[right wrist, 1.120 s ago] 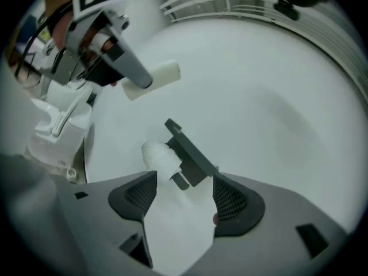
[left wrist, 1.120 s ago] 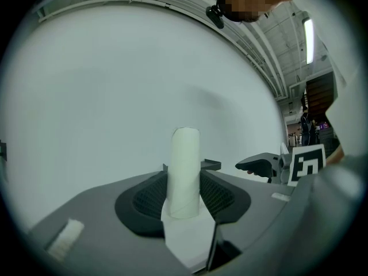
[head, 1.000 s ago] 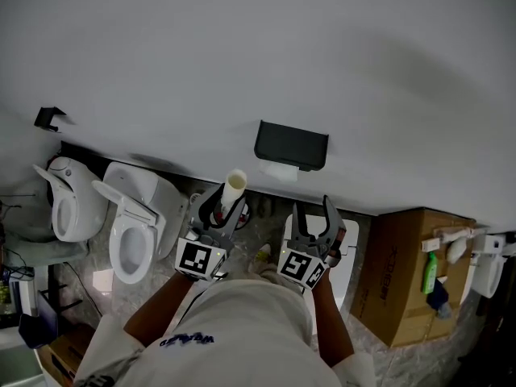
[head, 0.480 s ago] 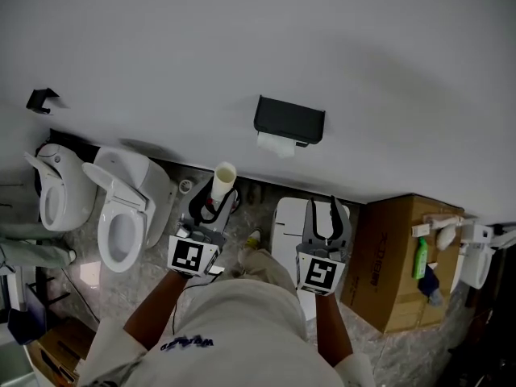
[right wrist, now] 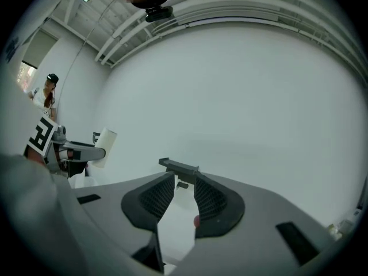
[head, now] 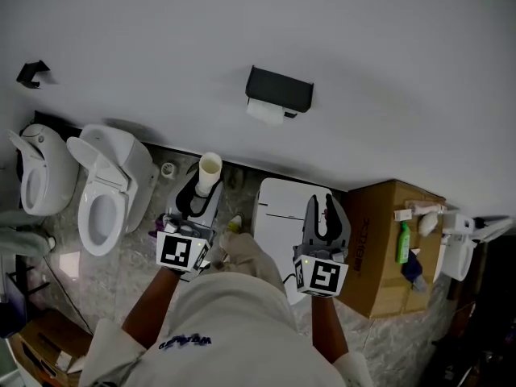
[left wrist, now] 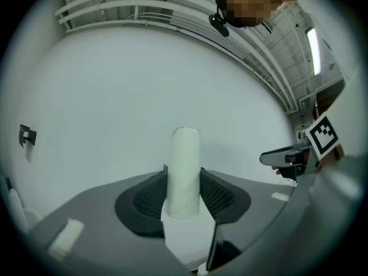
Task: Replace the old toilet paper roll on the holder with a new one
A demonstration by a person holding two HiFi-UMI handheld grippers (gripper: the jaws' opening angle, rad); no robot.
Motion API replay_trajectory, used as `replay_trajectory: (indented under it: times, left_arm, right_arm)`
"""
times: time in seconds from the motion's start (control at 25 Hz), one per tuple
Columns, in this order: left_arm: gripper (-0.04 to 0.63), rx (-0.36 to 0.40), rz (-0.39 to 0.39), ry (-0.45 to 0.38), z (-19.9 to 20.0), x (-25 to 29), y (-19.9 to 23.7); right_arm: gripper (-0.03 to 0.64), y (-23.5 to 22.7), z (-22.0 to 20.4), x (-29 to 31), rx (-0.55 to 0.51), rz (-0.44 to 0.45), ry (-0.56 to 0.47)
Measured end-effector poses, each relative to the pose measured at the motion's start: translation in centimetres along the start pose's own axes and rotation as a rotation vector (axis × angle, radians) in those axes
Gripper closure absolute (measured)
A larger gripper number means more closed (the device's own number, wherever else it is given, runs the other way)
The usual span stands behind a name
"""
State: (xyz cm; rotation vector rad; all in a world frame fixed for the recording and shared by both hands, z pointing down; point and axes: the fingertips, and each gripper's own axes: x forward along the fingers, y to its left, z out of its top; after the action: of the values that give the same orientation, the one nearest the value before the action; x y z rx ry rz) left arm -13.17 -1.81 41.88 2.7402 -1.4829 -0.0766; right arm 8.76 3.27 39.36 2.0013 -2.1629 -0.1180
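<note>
Head view. Facing a white wall with the black holder [head: 279,89] fixed on it, white toilet paper [head: 264,111] showing under its front edge. Clamped in the left gripper [head: 200,198]: the bare cardboard tube [head: 209,170], upright, low and left of the holder and well apart from it. Nearby on the floor, two white toilets [head: 105,192] at left. Held over a white flat panel [head: 278,216], the right gripper [head: 325,208], pointing toward the wall, with a cardboard box [head: 379,240] just beside it at right.

Left gripper view. Pressed between both ribbed pads, the cardboard tube [left wrist: 185,154], standing straight up out of the left gripper [left wrist: 183,181] against the plain wall. At the far right, the right gripper [left wrist: 286,157] seen side-on.

Right gripper view. Looking along the right gripper [right wrist: 184,180] at the holder [right wrist: 179,167], lined up in the gap beyond the tips. Jaws just been closing, now only a narrow slot apart, gripping nothing. At the left edge, the left gripper [right wrist: 86,152] with the tube [right wrist: 107,146].
</note>
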Motion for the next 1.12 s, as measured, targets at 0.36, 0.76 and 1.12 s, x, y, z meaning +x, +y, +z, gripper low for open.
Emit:
replay_trajectory:
  times: [0.36,0.76,1.12]
  left_arm:
    - [0.414,0.021,0.014,-0.034,0.9,-2.7,-2.1]
    - [0.414,0.023,0.017,-0.061,1.8,-4.7,-3.7]
    - [0.413,0.032,0.016,-0.062,2.0,-5.8,-5.1]
  right_arm:
    - [0.558,-0.4,1.4,-3.1,0.046,0.011,-0.051]
    - [0.606,0.0,1.8,-5.2,0.065,0.036,-0.069]
    - [0.614,-0.7,0.7,-6.4,0.126,0.029,-0.058]
